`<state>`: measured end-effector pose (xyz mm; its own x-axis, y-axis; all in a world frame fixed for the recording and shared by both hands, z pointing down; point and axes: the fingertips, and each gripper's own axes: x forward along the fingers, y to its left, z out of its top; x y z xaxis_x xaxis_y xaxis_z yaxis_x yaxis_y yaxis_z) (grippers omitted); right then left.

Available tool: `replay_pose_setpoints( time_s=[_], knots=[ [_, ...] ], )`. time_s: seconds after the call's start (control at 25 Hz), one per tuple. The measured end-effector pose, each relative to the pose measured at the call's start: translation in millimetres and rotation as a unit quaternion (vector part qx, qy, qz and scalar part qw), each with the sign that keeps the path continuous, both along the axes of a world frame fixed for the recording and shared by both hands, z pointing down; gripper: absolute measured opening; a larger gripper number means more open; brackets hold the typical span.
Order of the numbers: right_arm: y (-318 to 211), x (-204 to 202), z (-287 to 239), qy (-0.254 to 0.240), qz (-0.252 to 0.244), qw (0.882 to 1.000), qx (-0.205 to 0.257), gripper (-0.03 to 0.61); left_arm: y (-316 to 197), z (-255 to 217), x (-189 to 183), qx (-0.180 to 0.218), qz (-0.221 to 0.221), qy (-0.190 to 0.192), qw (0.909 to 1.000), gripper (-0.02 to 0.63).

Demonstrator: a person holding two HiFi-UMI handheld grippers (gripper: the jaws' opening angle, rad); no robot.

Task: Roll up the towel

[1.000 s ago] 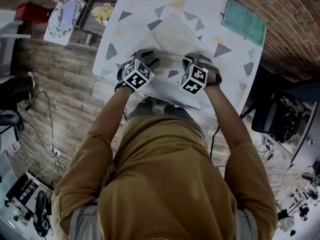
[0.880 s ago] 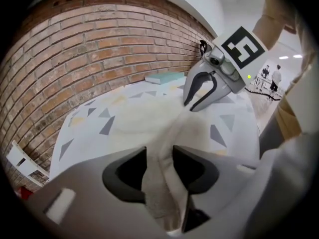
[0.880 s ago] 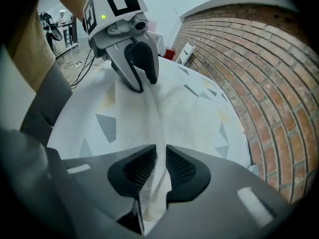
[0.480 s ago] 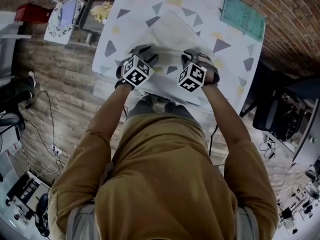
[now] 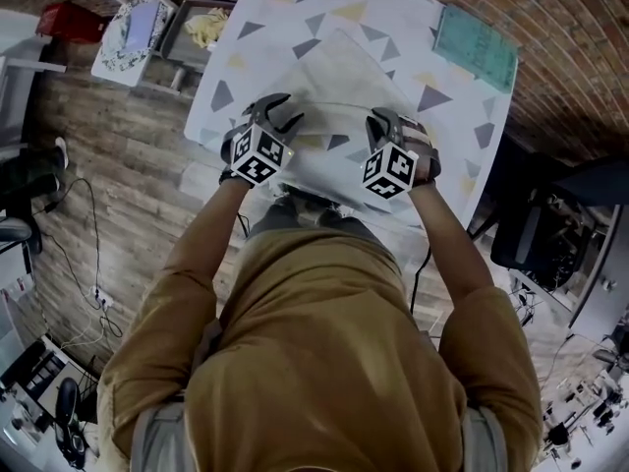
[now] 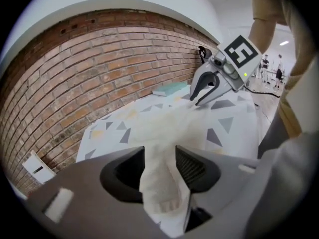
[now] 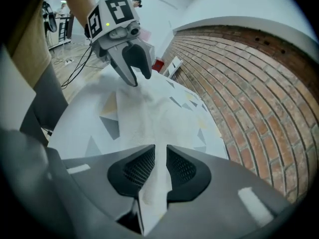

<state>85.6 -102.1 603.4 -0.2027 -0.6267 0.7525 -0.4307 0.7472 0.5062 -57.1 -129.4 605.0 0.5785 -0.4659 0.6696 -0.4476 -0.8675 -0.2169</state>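
A white towel (image 5: 339, 72) lies flat on the table with the triangle-patterned cloth (image 5: 462, 116). Both grippers hold its near edge, one at each corner, lifted a little off the table. My left gripper (image 5: 280, 114) has just been opening its jaws somewhat, and a thick bunched fold of the towel (image 6: 160, 183) still fills the gap and touches both pads. My right gripper (image 5: 385, 122) is shut on a thin fold of the towel (image 7: 157, 183). Each gripper view shows the other gripper across the towel: the right gripper (image 6: 202, 94) and the left gripper (image 7: 134, 73).
A green mat (image 5: 477, 45) lies at the table's far right corner. Left of the table stand a dark tray (image 5: 201, 23) with something yellowish in it and a white box (image 5: 133, 32). A brick wall (image 6: 75, 68) runs beyond the table. Cables lie on the wooden floor.
Both grippers have risen and drawn slightly toward the person, lifting the towel's near edge. The left gripper's jaws stand a little wider, still with the towel between them.
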Motion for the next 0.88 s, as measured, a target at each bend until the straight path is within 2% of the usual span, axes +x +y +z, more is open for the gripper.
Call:
replay_pose_setpoints(
  time_s=[0.2,0.32,0.68,0.8,0.88],
  knots=[
    [29,-1,13,0.037,-0.049,0.998,-0.004,0.054,25,4,-3,0.036,0.041,-0.040,0.9977,0.210],
    [38,-2,23,0.052,-0.062,0.997,-0.008,0.058,39,8,-2,0.059,0.067,-0.062,0.9941,0.199],
    [34,-6,33,0.070,-0.066,0.995,-0.004,0.095,50,28,-1,0.075,0.105,-0.113,0.9852,0.199],
    [34,-6,32,0.074,-0.069,0.995,-0.010,0.096,48,32,0,0.073,0.113,-0.122,0.9833,0.196],
    [36,-9,29,0.072,-0.074,0.995,-0.015,0.121,46,35,-1,0.069,0.116,-0.127,0.9827,0.195]
  ],
)
